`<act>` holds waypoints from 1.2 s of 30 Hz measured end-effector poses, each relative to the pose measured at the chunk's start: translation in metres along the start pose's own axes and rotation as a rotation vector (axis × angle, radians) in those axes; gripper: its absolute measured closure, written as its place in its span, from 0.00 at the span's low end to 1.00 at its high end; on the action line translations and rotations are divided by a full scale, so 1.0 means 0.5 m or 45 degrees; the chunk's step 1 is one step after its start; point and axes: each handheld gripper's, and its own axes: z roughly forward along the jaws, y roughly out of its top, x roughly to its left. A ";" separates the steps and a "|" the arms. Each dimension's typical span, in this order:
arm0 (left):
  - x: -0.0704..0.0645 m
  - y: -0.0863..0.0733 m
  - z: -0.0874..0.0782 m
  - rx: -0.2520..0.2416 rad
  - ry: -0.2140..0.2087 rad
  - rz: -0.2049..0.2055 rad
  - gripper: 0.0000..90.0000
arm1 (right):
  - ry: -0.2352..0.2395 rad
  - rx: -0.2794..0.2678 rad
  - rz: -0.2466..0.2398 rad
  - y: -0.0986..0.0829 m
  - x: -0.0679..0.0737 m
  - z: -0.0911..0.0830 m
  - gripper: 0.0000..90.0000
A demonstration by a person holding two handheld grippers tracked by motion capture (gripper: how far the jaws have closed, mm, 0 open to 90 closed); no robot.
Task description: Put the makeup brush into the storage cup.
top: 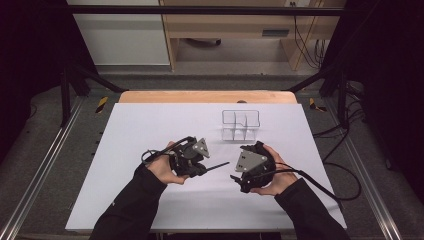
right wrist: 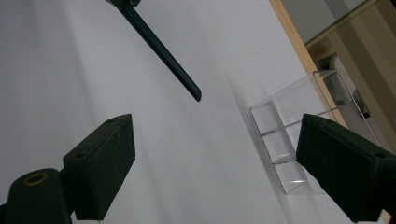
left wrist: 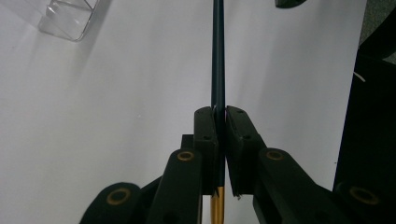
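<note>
My left gripper (top: 200,170) is shut on a thin dark pen (top: 216,166), which sticks out to the right above the white table sheet. In the left gripper view the pen (left wrist: 218,56) runs straight up from between the closed jaws, with a gold end (left wrist: 215,210) below them. My right gripper (top: 235,178) stands open just right of the pen's tip, with nothing between its fingers. In the right gripper view the pen (right wrist: 163,53) slants down from the top, its tip above and between the wide-apart jaws. A clear plastic divided holder (top: 240,125) stands farther back.
The white sheet (top: 150,125) covers the wooden table. The clear holder (right wrist: 292,135) lies partly behind my right jaw; a corner of the holder (left wrist: 67,18) is at top left of the left gripper view. Cables (top: 330,187) trail off the right edge.
</note>
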 end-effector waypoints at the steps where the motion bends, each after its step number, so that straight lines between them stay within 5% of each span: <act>1: -0.001 0.002 0.001 -0.002 -0.003 0.003 0.92 | 0.001 0.003 -0.013 0.002 0.002 0.001 0.14; 25: -0.016 0.038 0.041 0.054 -0.065 0.012 0.92 | 0.072 0.087 -0.258 0.005 0.032 0.031 0.45; 36: -0.019 0.047 0.041 0.053 -0.079 -0.003 0.92 | 0.075 0.049 -0.385 0.017 0.038 0.038 0.63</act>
